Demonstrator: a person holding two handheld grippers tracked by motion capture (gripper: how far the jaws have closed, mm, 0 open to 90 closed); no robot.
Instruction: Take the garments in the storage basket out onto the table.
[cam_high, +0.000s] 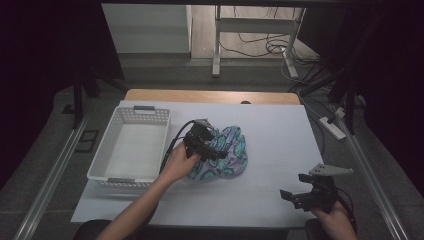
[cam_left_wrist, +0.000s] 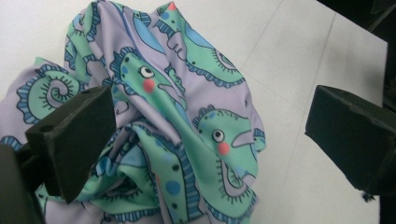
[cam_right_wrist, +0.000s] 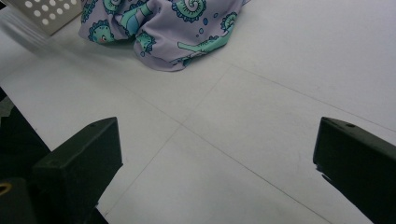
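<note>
1. My left gripper (cam_high: 216, 152) sits over the crumpled cloth (cam_high: 227, 152) near the middle of the bench (cam_high: 280, 135). In the left gripper view its jaws stand spread wide, one over the cloth's folds at the left and the other off over bare bench at the right. I can't tell whether either jaw touches the fabric; nothing is pinched between them.

2. The cloth (cam_left_wrist: 182, 121) is lilac with green and blue seahorse prints, bunched into a loose heap with deep folds.

3. My right gripper (cam_high: 295, 196) is held near the front right edge of the bench, well apart from the cloth. Its jaws are also spread wide, with only white bench surface between them, and they hold nothing.

4. From the right gripper view the cloth (cam_right_wrist: 163, 28) lies far ahead at the top, with open bench between it and the jaws.

5. A white perforated basket (cam_high: 112, 145) stands on the left part of the bench, just beside the cloth and my left hand (cam_high: 177, 165). It looks empty.

6. Nothing lies between the left gripper and the cloth.
</note>
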